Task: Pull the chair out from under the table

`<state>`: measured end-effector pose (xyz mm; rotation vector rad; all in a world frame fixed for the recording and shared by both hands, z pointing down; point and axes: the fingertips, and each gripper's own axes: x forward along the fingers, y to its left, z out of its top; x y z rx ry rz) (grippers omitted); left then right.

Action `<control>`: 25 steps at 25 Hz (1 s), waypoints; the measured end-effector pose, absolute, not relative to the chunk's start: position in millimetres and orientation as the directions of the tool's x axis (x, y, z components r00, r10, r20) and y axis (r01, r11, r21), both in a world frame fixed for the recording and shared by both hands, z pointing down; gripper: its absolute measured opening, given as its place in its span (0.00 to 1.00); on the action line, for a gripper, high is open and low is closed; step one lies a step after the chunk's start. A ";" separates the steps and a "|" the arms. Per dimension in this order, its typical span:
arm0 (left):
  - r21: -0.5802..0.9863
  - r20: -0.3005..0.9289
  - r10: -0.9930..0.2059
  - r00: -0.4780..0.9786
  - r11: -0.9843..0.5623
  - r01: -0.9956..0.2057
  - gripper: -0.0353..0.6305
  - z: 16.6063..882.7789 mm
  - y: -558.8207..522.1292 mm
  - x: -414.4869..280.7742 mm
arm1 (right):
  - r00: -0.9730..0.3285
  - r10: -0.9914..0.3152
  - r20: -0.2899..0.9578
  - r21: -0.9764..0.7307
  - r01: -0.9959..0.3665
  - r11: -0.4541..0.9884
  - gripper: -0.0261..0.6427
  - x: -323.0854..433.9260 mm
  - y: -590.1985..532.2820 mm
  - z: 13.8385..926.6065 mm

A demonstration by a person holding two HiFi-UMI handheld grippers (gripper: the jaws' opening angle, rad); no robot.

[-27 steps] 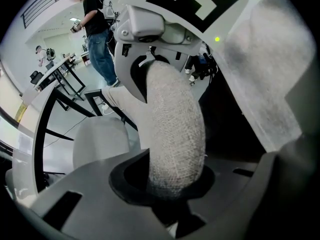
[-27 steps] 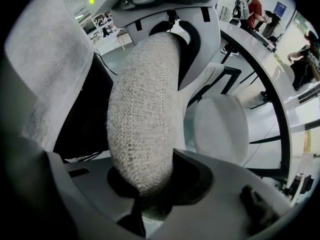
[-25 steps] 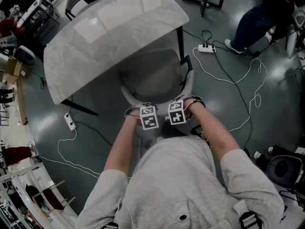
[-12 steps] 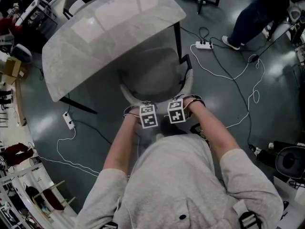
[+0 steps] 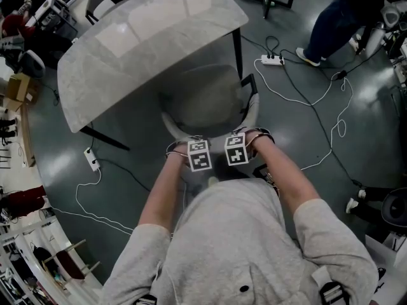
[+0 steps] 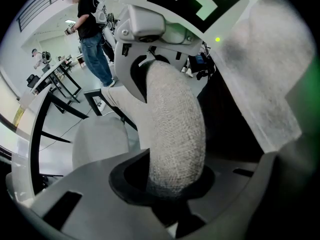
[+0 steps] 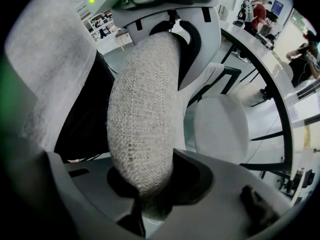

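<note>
The left gripper and the right gripper, side by side and pointing down, each pinch the chair's padded backrest between their jaws. Just beyond them the seat sits partly under the table, which stretches away ahead.

Floor: dark grey, glossy. A table with a pale marbled top is stood on it on dark legs, and a grey chair is set partly beneath the top. One white power strip is laid beyond the table's right side, a second power strip near its left leg. Loose white cables are trailed across the floor.
</note>
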<state>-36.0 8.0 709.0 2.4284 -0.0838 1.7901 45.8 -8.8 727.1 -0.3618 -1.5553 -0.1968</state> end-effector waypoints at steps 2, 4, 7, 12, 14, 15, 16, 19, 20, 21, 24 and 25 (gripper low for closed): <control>0.062 0.954 0.024 0.298 -0.991 -0.119 0.20 709.5 11.8 -34.8 | 0.014 0.101 0.995 -0.100 0.347 0.933 0.20 46.8 -5.0 727.9; 0.061 0.955 0.022 0.297 -0.991 -0.121 0.20 709.6 14.6 -34.7 | 0.014 0.099 0.995 -0.097 0.345 0.933 0.20 47.0 -2.5 728.1; 0.065 0.954 0.026 0.297 -0.990 -0.122 0.20 708.3 19.0 -34.9 | 0.013 0.098 0.995 -0.097 0.346 0.933 0.20 46.7 1.5 726.7; 0.063 0.954 0.025 0.297 -0.991 -0.120 0.20 709.9 27.7 -34.4 | 0.014 0.096 0.995 -0.095 0.344 0.934 0.20 47.6 9.9 728.2; 0.064 0.954 0.025 0.300 -0.991 -0.120 0.20 709.5 31.2 -32.6 | 0.015 0.098 0.995 -0.097 0.344 0.934 0.20 49.1 13.6 728.0; 0.065 0.953 0.026 0.301 -0.991 -0.119 0.20 708.9 32.9 -31.6 | 0.016 0.099 0.995 -0.098 0.344 0.934 0.20 50.0 15.3 727.6; 0.065 0.953 0.027 0.301 -0.991 -0.118 0.20 708.6 34.7 -31.0 | 0.017 0.099 0.995 -0.099 0.344 0.934 0.20 50.7 17.2 727.3; 0.064 0.954 0.028 0.297 -0.992 -0.113 0.20 709.9 40.9 -30.7 | 0.015 0.099 0.995 -0.098 0.341 0.935 0.20 51.5 23.8 727.9; 0.063 0.955 0.027 0.296 -0.992 -0.112 0.20 710.1 42.7 -30.9 | 0.013 0.098 0.995 -0.097 0.340 0.936 0.20 51.3 25.7 728.1; 0.062 0.955 0.026 0.296 -0.992 -0.112 0.20 710.0 44.2 -30.8 | 0.013 0.097 0.995 -0.095 0.338 0.936 0.20 51.2 27.4 727.9; 0.062 0.954 0.026 0.299 -0.992 -0.111 0.20 708.5 48.9 -28.9 | 0.013 0.096 0.995 -0.095 0.335 0.937 0.20 52.5 32.3 726.6; 0.063 0.954 0.027 0.299 -0.992 -0.110 0.20 708.4 51.1 -28.6 | 0.013 0.096 0.995 -0.095 0.335 0.937 0.20 52.9 34.5 726.5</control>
